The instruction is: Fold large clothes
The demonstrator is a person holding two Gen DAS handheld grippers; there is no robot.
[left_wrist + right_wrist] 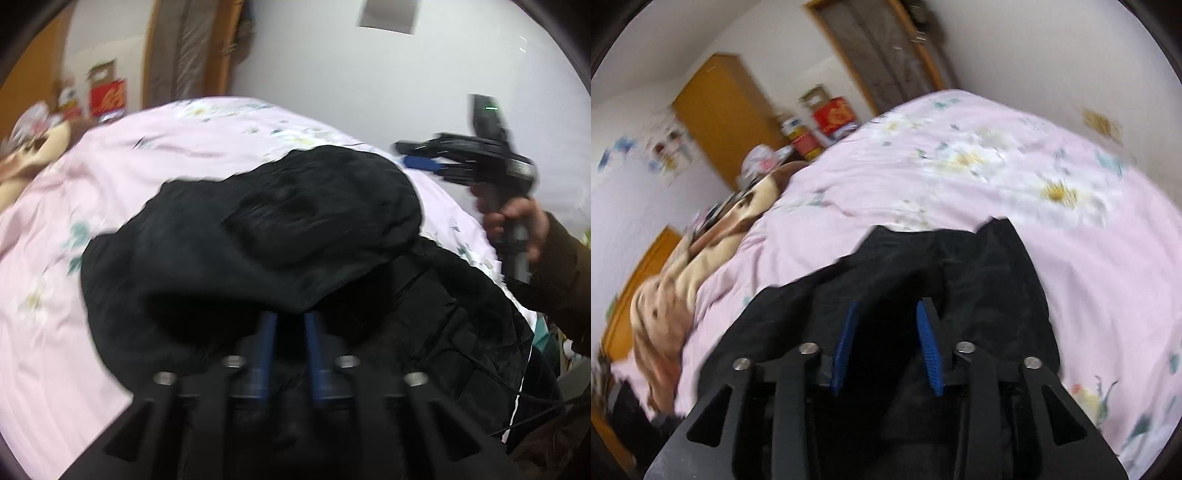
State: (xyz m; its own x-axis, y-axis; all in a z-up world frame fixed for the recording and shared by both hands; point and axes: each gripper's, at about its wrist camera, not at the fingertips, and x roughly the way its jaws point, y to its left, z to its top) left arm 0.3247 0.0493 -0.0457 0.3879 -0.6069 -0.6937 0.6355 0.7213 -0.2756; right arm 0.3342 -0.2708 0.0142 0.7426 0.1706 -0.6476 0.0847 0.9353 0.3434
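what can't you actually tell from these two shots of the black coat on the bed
- Left gripper fingertips: left wrist view, black coat drapes over them, grip unclear.
- Coat's shape, sleeves: both views, motion blur and dark fabric.
- Coat's near edge: right wrist view, hidden behind right gripper.
- Boxes beyond the bed: blurred, print unreadable.

Both views are evenly lit by soft, diffuse room light, with no hard shadows and no strong glare; the white wall (pixel 332 74) reads bright and nearly featureless. Motion blur smears both pictures, most strongly the boxes (pixel 827 118) and the wall stickers (pixel 665 147) at the far side. The black garment (pixel 258 240) is so dark that its folds barely show. Fisheye distortion bulges the pink bed (pixel 960 184) into a dome, and dark lens rims cut the corners.
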